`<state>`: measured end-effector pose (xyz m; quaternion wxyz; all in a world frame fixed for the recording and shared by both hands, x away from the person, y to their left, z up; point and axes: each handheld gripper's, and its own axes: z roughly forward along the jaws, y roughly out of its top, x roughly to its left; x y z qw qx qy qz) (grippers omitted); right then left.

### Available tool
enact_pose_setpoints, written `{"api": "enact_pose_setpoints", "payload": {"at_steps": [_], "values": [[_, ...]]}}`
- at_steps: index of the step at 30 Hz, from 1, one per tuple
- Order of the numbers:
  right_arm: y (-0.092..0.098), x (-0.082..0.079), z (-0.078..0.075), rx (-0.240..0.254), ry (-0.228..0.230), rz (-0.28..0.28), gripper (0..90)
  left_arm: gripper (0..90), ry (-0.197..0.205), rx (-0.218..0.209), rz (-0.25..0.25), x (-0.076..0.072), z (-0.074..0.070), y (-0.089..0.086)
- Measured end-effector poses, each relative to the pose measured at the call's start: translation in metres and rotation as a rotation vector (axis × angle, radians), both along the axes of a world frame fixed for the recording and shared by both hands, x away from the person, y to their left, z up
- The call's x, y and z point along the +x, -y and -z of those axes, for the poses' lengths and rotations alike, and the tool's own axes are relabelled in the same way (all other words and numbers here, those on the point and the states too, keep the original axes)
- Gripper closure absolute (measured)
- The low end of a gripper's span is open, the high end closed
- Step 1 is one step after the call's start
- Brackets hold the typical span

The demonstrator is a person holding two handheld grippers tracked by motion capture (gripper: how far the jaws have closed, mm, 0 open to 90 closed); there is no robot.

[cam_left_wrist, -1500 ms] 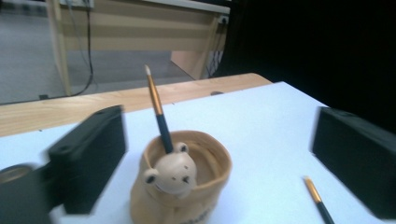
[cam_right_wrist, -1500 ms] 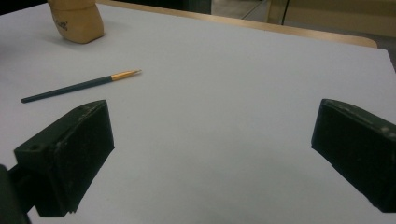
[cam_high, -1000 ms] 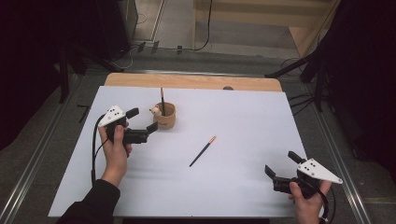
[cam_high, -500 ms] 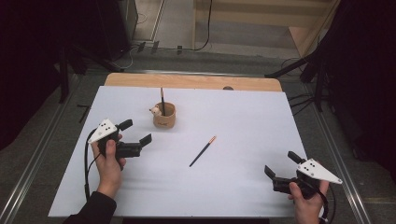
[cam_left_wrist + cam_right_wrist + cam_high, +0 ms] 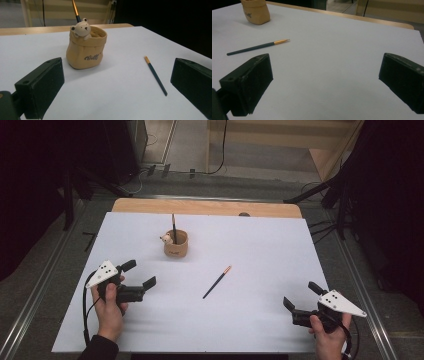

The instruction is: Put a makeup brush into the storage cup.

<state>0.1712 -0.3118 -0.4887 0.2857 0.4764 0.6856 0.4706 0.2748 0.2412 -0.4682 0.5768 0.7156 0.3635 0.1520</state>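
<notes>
White table cover in the high view carries 1 loose brush lying diagonally between both grippers, nearer the left gripper. From the left gripper view, its jaws gape empty, brush ahead-right. From the right gripper view, jaws wide open, brush far left.

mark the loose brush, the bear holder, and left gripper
loose brush (image 5: 217,283), high view, mid-handle.
bear holder (image 5: 86,51), left gripper view, front wall.
left gripper (image 5: 139,274), high view, between its fingertips.
</notes>
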Motion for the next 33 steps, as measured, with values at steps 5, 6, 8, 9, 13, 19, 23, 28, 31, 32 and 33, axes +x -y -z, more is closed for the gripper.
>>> {"api": "enact_pose_setpoints", "payload": {"at_steps": [5, 6, 8, 9, 13, 19, 23, 28, 31, 32, 33], "values": [[0.000, 0.000, 0.000, -0.003, 0.007, -0.001, 0.0, 0.0, 0.005, 0.007, -0.004, -0.010, 0.000, -0.005], [0.001, 0.000, -0.001, -0.003, 0.007, 0.000, 0.0, 0.0, 0.010, 0.015, -0.005, -0.012, 0.000, -0.007], [0.001, -0.001, -0.001, -0.001, 0.008, 0.001, 0.0, 0.0, 0.008, 0.015, -0.006, -0.015, 0.000, -0.009], [0.001, -0.001, -0.001, 0.000, 0.010, 0.001, 0.0, 0.0, 0.009, 0.015, -0.008, -0.017, 0.000, -0.011], [0.002, -0.001, -0.002, 0.007, 0.013, 0.003, 0.0, 0.0, 0.011, 0.016, -0.025, -0.022, 0.000, -0.019], [0.001, -0.001, -0.002, 0.008, 0.015, 0.001, 0.0, 0.0, 0.014, 0.025, -0.044, -0.030, 0.001, -0.031], [0.001, -0.001, -0.002, 0.009, 0.017, 0.002, 0.0, 0.0, 0.014, 0.019, -0.056, -0.034, -0.001, -0.040], [0.002, -0.001, -0.002, 0.008, 0.021, 0.005, 0.0, 0.0, 0.017, 0.025, -0.066, -0.040, -0.002, -0.048], [0.002, -0.001, -0.003, 0.012, 0.024, 0.005, 0.0, 0.0, 0.014, 0.029, -0.070, -0.044, -0.001, -0.052], [0.002, -0.001, -0.003, 0.013, 0.026, 0.006, 0.0, 0.0, 0.015, 0.029, -0.072, -0.045, 0.000, -0.053], [0.002, -0.002, -0.003, 0.011, 0.027, 0.005, 0.0, 0.0, 0.014, 0.031, -0.074, -0.046, 0.000, -0.054]]}}
